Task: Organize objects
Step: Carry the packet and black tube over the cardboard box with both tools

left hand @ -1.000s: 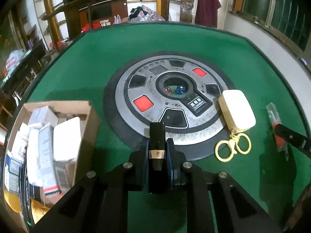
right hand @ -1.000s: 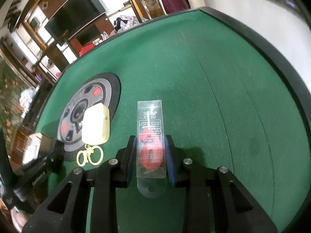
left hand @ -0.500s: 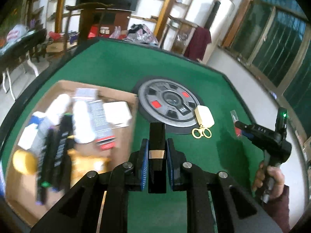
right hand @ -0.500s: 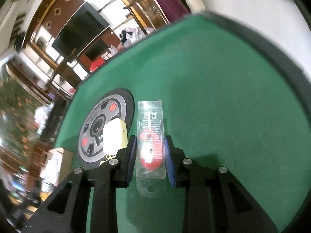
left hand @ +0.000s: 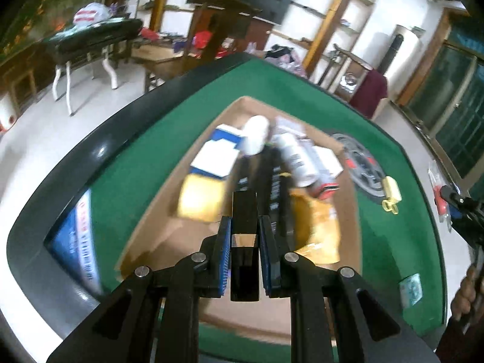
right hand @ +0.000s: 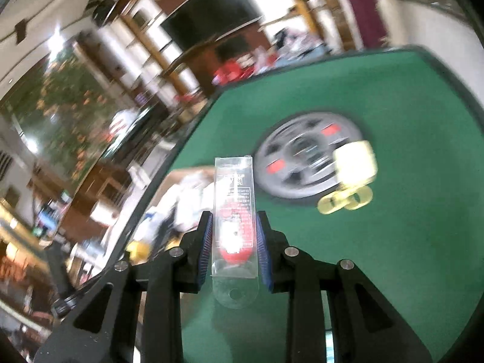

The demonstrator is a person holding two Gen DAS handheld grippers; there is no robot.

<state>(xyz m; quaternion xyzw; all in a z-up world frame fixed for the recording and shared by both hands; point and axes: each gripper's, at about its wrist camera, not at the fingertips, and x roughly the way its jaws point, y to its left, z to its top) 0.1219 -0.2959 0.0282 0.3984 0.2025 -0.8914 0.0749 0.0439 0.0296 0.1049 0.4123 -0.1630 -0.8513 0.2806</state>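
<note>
My left gripper (left hand: 244, 236) is shut on a black stick with a gold band (left hand: 244, 211) and holds it above the cardboard box (left hand: 169, 242), which is full of several boxes, bottles and packets. My right gripper (right hand: 233, 236) is shut on a clear plastic packet with a red item inside (right hand: 233, 211), held above the green table and pointing toward the box (right hand: 181, 178). A cream case with yellow rings (right hand: 355, 166) lies by the grey centre disc (right hand: 299, 163); it also shows in the left wrist view (left hand: 391, 190).
The green felt table (left hand: 136, 166) has a black raised rim (left hand: 60, 181). A blue printed sheet (left hand: 80, 236) lies near the left rim. A small green packet (left hand: 410, 290) lies to the right of the box. Chairs and shelves stand beyond the table.
My left gripper has swung left and risen from the centre disc to above the box, still holding the stick. My right gripper has lifted the packet off the felt and turned left toward the box.
</note>
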